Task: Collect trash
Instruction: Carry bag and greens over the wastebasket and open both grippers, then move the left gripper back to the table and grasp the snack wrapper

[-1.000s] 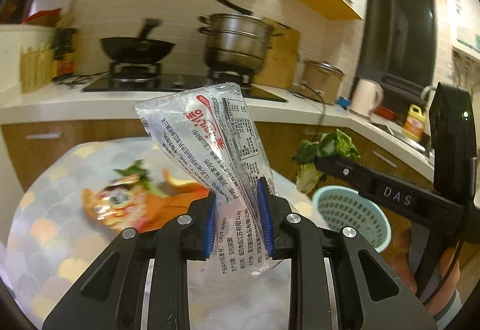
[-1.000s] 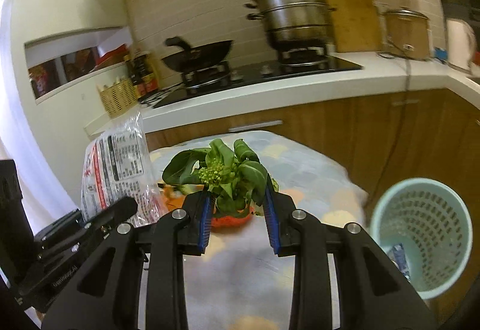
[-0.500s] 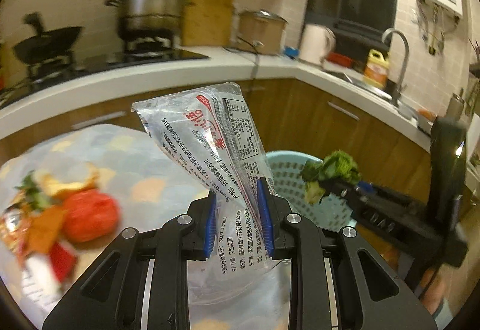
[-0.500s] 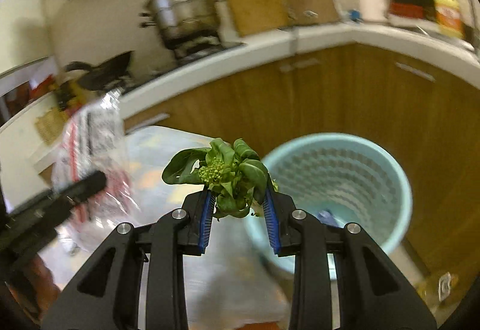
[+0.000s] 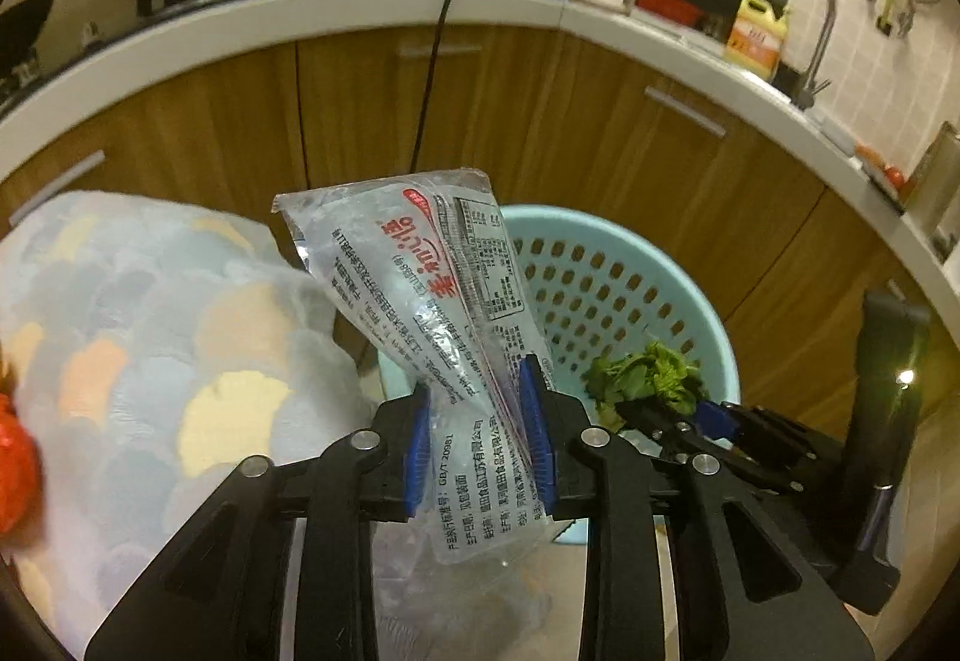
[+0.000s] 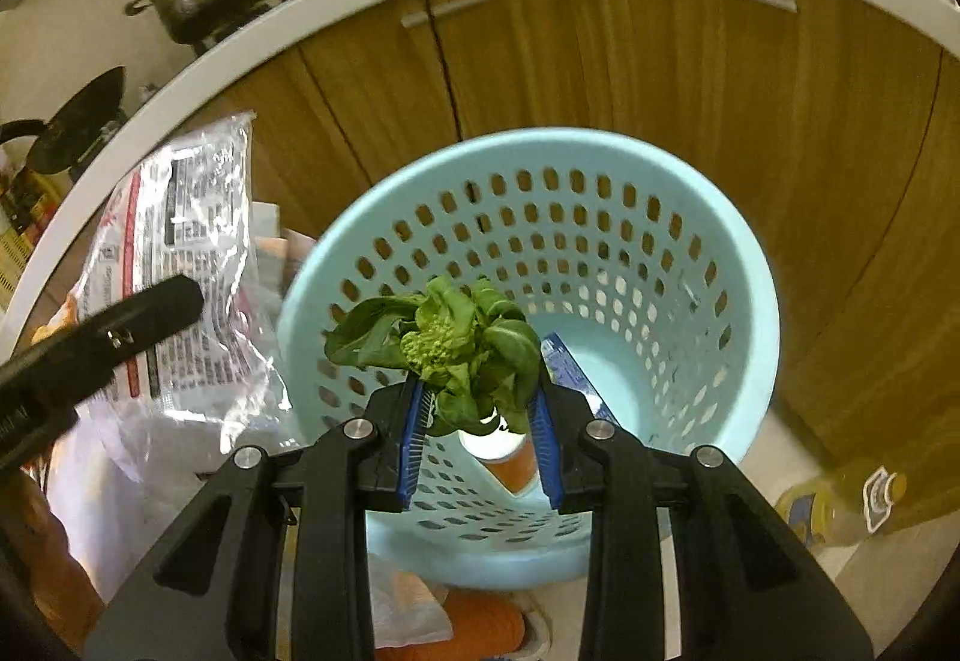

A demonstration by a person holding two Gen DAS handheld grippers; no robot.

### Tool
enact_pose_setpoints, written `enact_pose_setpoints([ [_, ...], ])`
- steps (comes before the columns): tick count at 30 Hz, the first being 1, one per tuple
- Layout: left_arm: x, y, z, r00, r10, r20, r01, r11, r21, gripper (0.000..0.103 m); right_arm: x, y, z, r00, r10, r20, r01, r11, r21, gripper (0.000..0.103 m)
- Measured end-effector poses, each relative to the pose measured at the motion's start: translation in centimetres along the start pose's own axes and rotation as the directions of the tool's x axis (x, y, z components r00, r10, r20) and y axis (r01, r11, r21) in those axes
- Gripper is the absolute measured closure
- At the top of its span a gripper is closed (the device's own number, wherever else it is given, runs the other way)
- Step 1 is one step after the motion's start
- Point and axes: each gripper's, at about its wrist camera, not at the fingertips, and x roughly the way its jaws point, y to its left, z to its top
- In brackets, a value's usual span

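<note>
Cabinets: brown wood doors (image 5: 540,120) curve behind everything, under a white counter (image 5: 300,9).
Table: its scale-patterned cloth (image 5: 150,331) fills the left of my left view.
Basket: the pale blue perforated trash basket (image 6: 744,265) stands on the floor just beside the table, mouth tipped toward me; a blue packet and something orange lie inside.
Wrapper: a clear plastic wrapper (image 5: 432,301), long and narrow, with its long axis rising from my left tongs up and to the left, the sealed end topmost. It hangs above the gap between table edge and basket rim.
Wrapper print: red brand characters and black Chinese text, with a boxed nutrition table; I can read "GB/T 20981" near the bottom. The rest is too small for me.
Left tongs: my left gripper (image 5: 478,436) has its blue pads either side of the wrapper's lower part, and the jaws are opening; the left pad already stands clear of the plastic.
Greens: a small leafy bunch (image 6: 456,355) with a pale green flower head, stems down between the pads, leaves fanning upward, directly over the basket's mouth.
Right tongs: my right gripper (image 6: 478,442) is clamped on the greens' stems.
Bottle: a yellow bottle (image 5: 755,30) with an orange label sits by the tap; its writing is unreadable.
</note>
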Motion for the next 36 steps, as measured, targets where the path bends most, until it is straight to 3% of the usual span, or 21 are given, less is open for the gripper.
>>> enact_pose_setpoints([
  [1,0.7,0.1,0.0,0.999,-0.011,-0.031,0.011,1.0,-0.002,0.054,0.2,-0.1,0.1,1.0,0.004,-0.006,-0.004,1.0,0.006,0.075],
  [2,1.1,0.1,-0.1,0.999,-0.012,-0.046,0.011,1.0,-0.005,0.051,0.4,-0.4,0.2,1.0,0.013,-0.014,-0.013,1.0,0.013,0.074],
  [7,1.6,0.4,-0.4,0.998,0.002,-0.06,-0.002,1.0,-0.002,0.051,0.5,-0.8,0.5,1.0,0.013,-0.005,-0.012,1.0,0.013,0.065],
  [20,-1.4,1.3,-0.3,1.0,0.014,-0.004,-0.014,0.999,-0.04,0.051,-1.5,-0.6,0.8,0.998,0.02,0.052,-0.019,1.0,-0.007,0.065],
  [27,-5.2,2.7,-1.3,0.999,0.019,0.046,-0.016,0.997,-0.073,0.051,-2.3,0.0,1.2,0.998,0.032,0.057,-0.032,0.999,0.002,0.064],
  [36,-13.9,6.6,-4.8,0.979,0.107,0.175,-0.082,0.986,-0.145,0.044,-7.7,8.2,0.0,0.979,0.148,0.137,-0.125,0.978,-0.166,0.059],
])
